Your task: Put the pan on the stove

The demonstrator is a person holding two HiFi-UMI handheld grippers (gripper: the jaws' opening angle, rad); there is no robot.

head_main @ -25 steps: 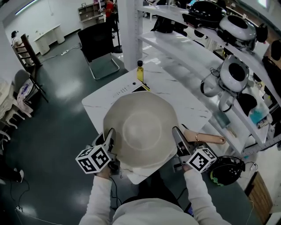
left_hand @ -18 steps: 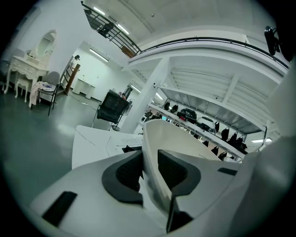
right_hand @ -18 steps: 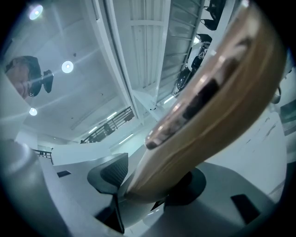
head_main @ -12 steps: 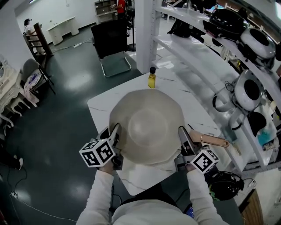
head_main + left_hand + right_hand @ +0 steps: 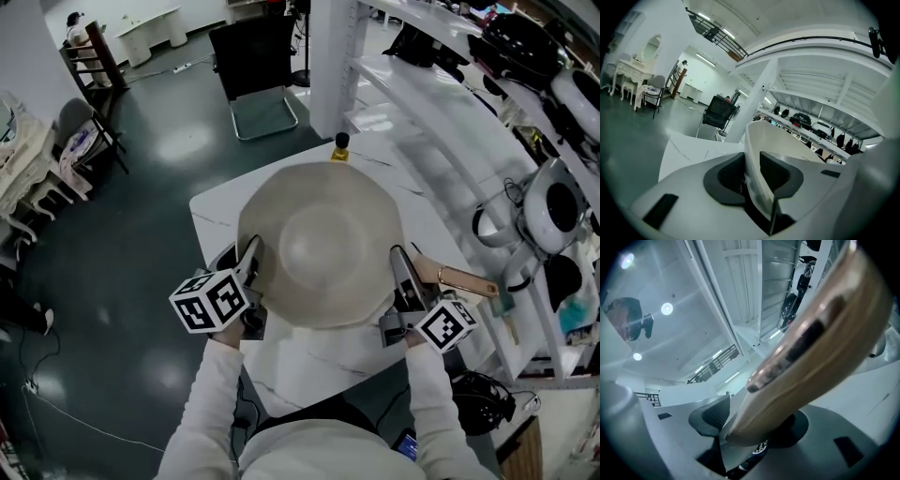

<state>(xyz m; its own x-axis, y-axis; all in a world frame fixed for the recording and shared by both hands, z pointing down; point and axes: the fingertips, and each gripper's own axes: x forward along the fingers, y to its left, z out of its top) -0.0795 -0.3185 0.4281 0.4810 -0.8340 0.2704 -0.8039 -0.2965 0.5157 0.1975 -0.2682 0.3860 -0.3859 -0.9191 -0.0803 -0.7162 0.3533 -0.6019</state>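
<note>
A cream pan (image 5: 319, 244) with a wooden handle (image 5: 464, 279) hangs level over the white table (image 5: 214, 214), held from both sides. My left gripper (image 5: 251, 274) is shut on the pan's left rim. In the left gripper view the thin rim (image 5: 757, 140) runs between the dark pads of that gripper (image 5: 752, 174). My right gripper (image 5: 401, 283) is shut on the handle close to the pan. In the right gripper view the handle (image 5: 806, 348) fills the jaws of this gripper (image 5: 754, 427). No stove shows; the pan hides the table under it.
A yellow oil bottle (image 5: 340, 147) stands at the table's far edge, just beyond the pan. White shelving (image 5: 450, 89) with dark and white appliances (image 5: 553, 202) runs along the right. A black chair (image 5: 253, 56) stands on the dark floor beyond the table.
Both grippers have carried the pan level toward the table's far end. Its far rim now nearly reaches the oil bottle. Both grips are unchanged.
</note>
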